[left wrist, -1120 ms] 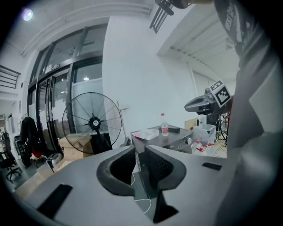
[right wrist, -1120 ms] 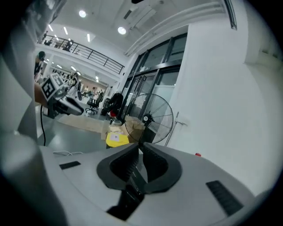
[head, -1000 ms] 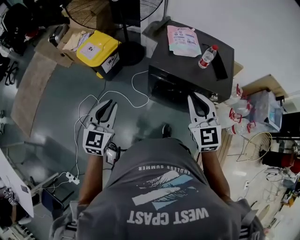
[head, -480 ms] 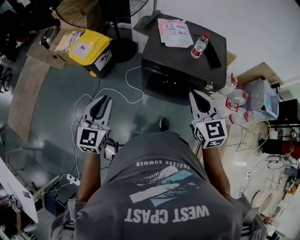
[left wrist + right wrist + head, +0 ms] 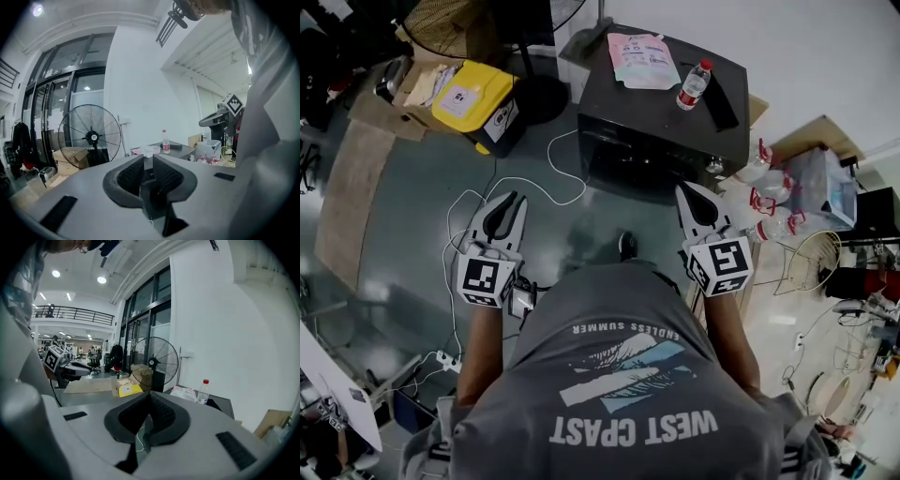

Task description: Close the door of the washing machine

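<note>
Washing machine [image 5: 649,114] sits ahead of me, a squat dark box on the floor with its glossy front face turned my way. Looking steeply down on it, I cannot tell whether its door stands ajar or closed. Well off to the machine's left stands a floor fan [image 5: 455,23], and nearer the machine on that same side lies a yellow box [image 5: 469,94] among cardboard cartons.

My left gripper [image 5: 512,201] hangs short of the machine and off its left front corner. Its pads stand a narrow slit apart with nothing between them. My right gripper [image 5: 686,190] hangs just in front of the machine's right front corner, not touching it. Its jaws are pressed together, pad on pad, and hold nothing.

On the machine's lid lies a pink and blue pouch [image 5: 639,58] toward the back left. A dark flat thing [image 5: 719,98] lies along the right side of the lid. A clear water bottle [image 5: 692,84] with a red cap lies between the two. A white cable [image 5: 553,183] loops over the floor beside the machine's left front corner.
</note>
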`<state>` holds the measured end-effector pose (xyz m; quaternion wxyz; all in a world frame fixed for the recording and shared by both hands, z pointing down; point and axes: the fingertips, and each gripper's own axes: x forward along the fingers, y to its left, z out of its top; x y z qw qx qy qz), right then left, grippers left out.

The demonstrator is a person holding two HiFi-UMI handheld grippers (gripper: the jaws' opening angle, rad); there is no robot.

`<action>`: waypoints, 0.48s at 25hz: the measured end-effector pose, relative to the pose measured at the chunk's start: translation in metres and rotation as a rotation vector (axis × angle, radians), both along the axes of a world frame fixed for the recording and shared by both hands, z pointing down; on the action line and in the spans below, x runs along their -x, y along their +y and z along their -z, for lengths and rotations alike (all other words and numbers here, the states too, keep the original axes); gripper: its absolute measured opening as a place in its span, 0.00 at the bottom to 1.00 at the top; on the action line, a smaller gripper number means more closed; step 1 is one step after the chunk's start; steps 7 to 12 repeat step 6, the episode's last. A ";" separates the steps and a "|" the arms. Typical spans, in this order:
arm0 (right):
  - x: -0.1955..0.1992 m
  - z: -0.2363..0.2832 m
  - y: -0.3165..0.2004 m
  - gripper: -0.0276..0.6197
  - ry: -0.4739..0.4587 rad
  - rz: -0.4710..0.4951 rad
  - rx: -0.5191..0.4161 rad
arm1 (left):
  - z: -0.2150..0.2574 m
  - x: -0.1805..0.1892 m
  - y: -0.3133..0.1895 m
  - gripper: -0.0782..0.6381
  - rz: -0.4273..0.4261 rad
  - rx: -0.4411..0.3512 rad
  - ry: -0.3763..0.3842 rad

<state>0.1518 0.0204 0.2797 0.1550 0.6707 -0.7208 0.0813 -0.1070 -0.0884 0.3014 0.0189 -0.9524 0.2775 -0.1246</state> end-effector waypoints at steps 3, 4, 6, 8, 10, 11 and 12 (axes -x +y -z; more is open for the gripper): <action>-0.001 -0.005 -0.001 0.09 -0.001 0.001 0.007 | -0.005 -0.003 0.000 0.21 -0.008 0.003 -0.002; -0.002 -0.006 -0.002 0.09 -0.001 0.001 0.010 | -0.006 -0.005 0.000 0.21 -0.010 0.005 -0.002; -0.003 -0.010 -0.004 0.09 -0.003 0.002 0.015 | -0.009 -0.008 -0.002 0.21 -0.014 0.008 -0.003; -0.003 -0.010 -0.004 0.09 -0.003 0.002 0.015 | -0.009 -0.008 -0.002 0.21 -0.014 0.008 -0.003; -0.003 -0.010 -0.004 0.09 -0.003 0.002 0.015 | -0.009 -0.008 -0.002 0.21 -0.014 0.008 -0.003; -0.003 -0.010 -0.004 0.09 -0.003 0.002 0.015 | -0.009 -0.008 -0.002 0.21 -0.014 0.008 -0.003; -0.003 -0.010 -0.004 0.09 -0.003 0.002 0.015 | -0.009 -0.008 -0.002 0.21 -0.014 0.008 -0.003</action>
